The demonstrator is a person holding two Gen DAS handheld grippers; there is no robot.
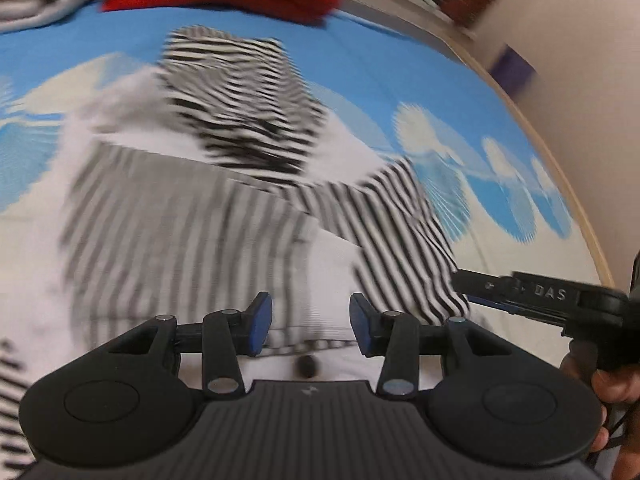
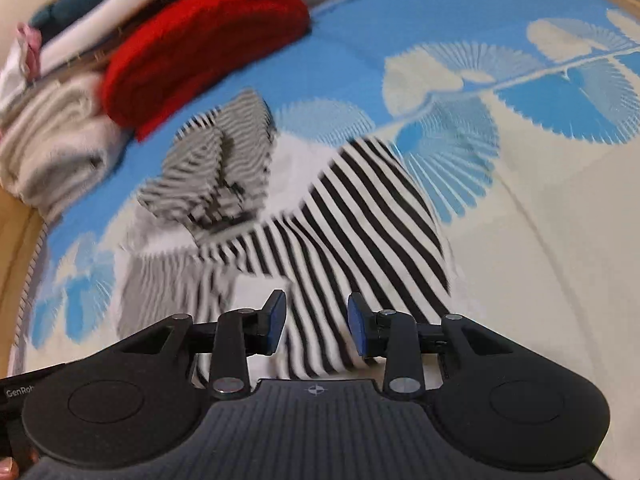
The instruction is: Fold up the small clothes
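Reaching down toward the striped garment [image 2: 360, 216], both grippers are pointing steeply at the cloth, which is lying partly folded on a blue and white patterned sheet [image 2: 540, 240]. The surface looks like a bed, though I cannot be sure. The left gripper [image 1: 311, 330] is standing released, its blue pads apart with nothing between them, just above the white near edge of the garment. The right gripper [image 2: 317, 328] is also released, its jaws apart over the striped hem, and the cloth below is not yet pinched.

To do this step well, each gripper should be taking one near corner of the hem, not the middle, so the edge is staying straight when it is lifted. The pads should be closing on both layers together, otherwise the lower layer may be slipping out. A red folded cloth [image 2: 208, 40] and a grey one [image 2: 52, 136] are lying beyond, well apart from the garment, so the fold is having room.
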